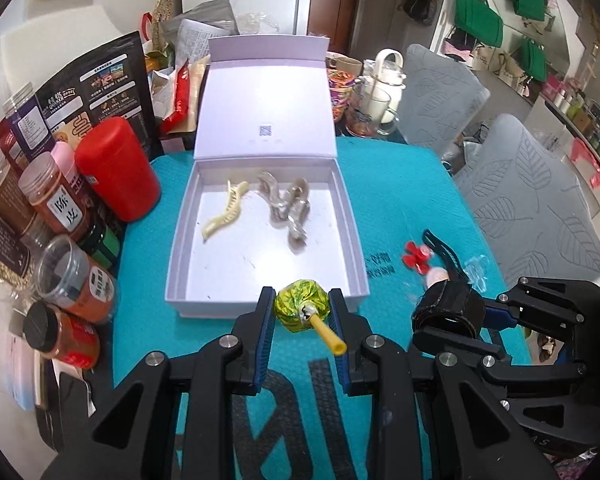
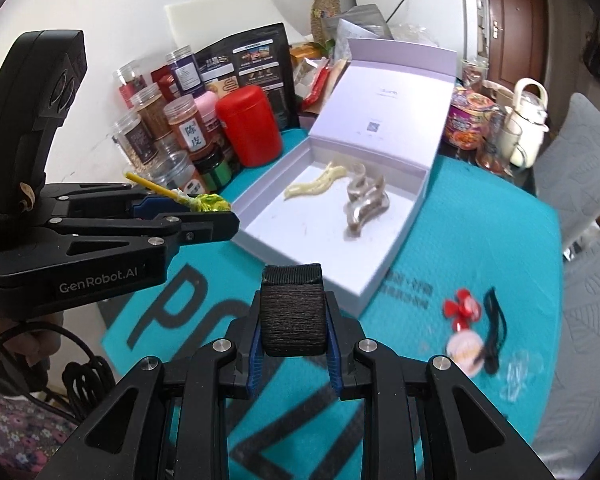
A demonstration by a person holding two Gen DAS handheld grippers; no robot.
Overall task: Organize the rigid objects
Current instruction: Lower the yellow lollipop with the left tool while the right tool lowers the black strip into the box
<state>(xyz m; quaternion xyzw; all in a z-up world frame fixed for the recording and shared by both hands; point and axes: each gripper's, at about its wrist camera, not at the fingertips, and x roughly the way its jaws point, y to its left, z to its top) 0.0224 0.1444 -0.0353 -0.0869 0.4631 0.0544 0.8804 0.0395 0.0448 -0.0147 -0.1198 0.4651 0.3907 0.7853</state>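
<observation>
Cluttered with spice jars and a red canister (image 1: 118,168), the teal-matted table (image 1: 412,200) carries an open white cardboard box (image 1: 260,304) already holding two hair claws. The left gripper (image 1: 302,312) clamps a yellow-green foil-wrapped lollipop (image 1: 302,306) at the box's near rim; the right gripper (image 2: 292,322) grips a black strap roll (image 2: 292,308). Judging by the narrow hold, the round lollipop could twist out and land on the mat.

A table under a teal mat (image 1: 400,184) printed with big dark letters carries everything here. An open white box (image 1: 180,240) sits mid-mat, lid propped back. Along the mat's left edge crowd jars (image 1: 56,196) and a red canister (image 1: 116,168) — packed tight, touching. To the box's right lie a small red fan (image 2: 462,306) and a black strap (image 2: 496,320) — just beside each other.
</observation>
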